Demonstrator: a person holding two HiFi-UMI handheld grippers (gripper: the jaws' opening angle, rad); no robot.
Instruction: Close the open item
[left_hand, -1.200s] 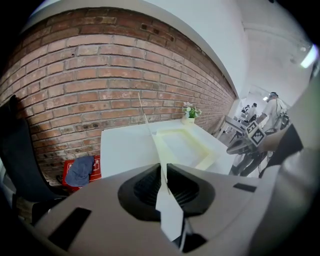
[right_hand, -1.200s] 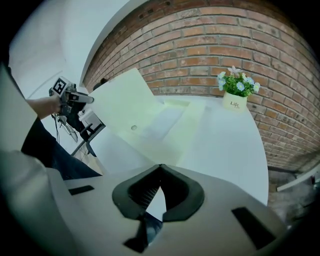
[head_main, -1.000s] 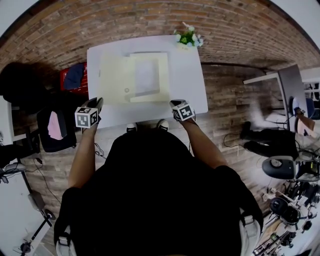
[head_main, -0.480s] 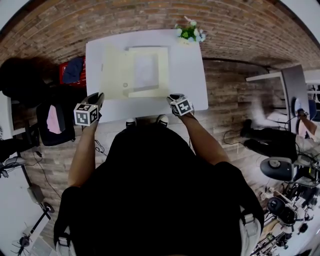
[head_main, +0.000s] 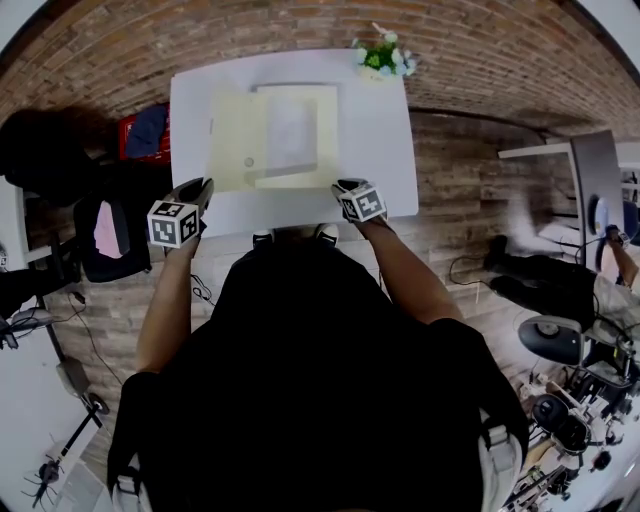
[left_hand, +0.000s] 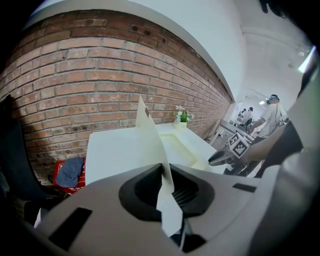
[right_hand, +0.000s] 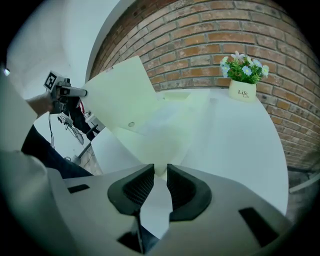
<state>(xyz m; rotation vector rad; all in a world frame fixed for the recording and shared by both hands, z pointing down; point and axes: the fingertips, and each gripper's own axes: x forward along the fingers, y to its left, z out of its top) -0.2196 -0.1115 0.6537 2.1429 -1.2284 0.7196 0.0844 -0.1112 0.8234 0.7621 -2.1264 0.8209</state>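
A pale yellow folder (head_main: 275, 135) lies open on the white table (head_main: 385, 150), with a snap button (head_main: 250, 162) on its left flap. My left gripper (head_main: 200, 192) is at the table's near left edge, shut on the thin edge of that flap (left_hand: 150, 135), which rises edge-on from the jaws (left_hand: 162, 169). My right gripper (head_main: 345, 190) is at the folder's near right corner. In the right gripper view its jaws (right_hand: 160, 172) are shut on a corner of the folder (right_hand: 150, 135); the raised flap with its button (right_hand: 131, 124) slopes up to the left.
A small pot of flowers (head_main: 380, 58) stands at the table's far right corner. A red crate (head_main: 148, 150) with blue cloth sits on the floor to the left, beside a dark chair (head_main: 110, 250). A brick wall (left_hand: 100, 75) is behind. A person (left_hand: 272, 112) stands far right.
Both grippers have edged a little further over the table, away from me. The left flap stands slightly more raised. Both grips are unchanged.
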